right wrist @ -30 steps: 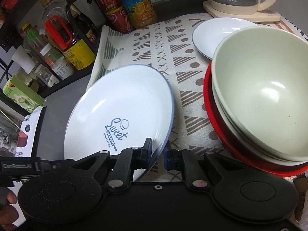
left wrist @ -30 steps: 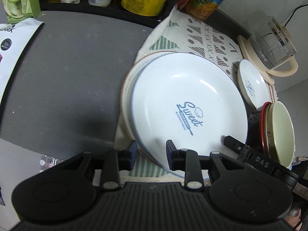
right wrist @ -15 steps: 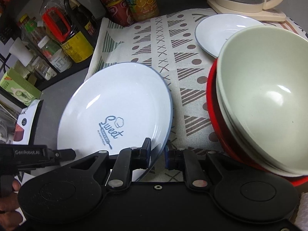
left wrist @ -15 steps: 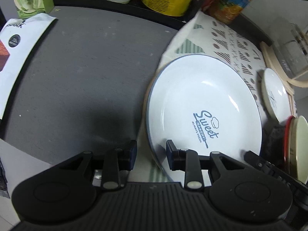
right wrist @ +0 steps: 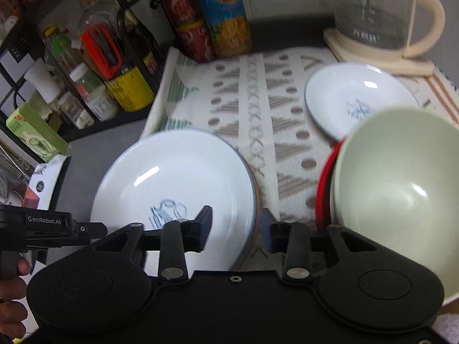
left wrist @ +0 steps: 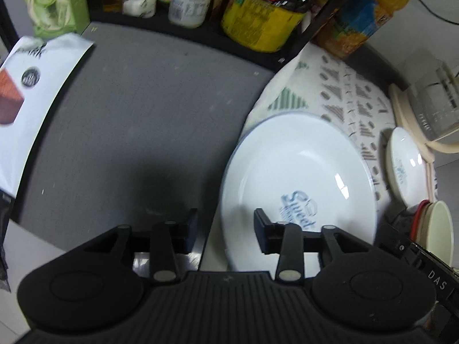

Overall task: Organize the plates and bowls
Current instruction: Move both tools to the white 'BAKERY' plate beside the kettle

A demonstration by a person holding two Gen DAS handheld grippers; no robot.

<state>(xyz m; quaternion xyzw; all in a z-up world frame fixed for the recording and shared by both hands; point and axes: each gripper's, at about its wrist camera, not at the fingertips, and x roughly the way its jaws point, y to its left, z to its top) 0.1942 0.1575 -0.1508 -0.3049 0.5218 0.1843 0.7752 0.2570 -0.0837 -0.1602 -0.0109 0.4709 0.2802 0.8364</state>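
Observation:
A large white "Sweet" plate with a blue rim lies on top of another plate on the patterned cloth. My right gripper is open, its jaws astride the plate's right rim without pinching it. My left gripper is open and empty at the plate's left edge. A small white plate lies further back. A cream bowl is nested in a red bowl at the right.
A glass kettle on a cream base stands at the back right. Cans, bottles and jars fill a black rack behind the cloth. A grey counter lies left, with a white packet on it.
My right gripper opened and let go of the large plate, which now lies flat on the stack. My left gripper opened wider and shifted left.

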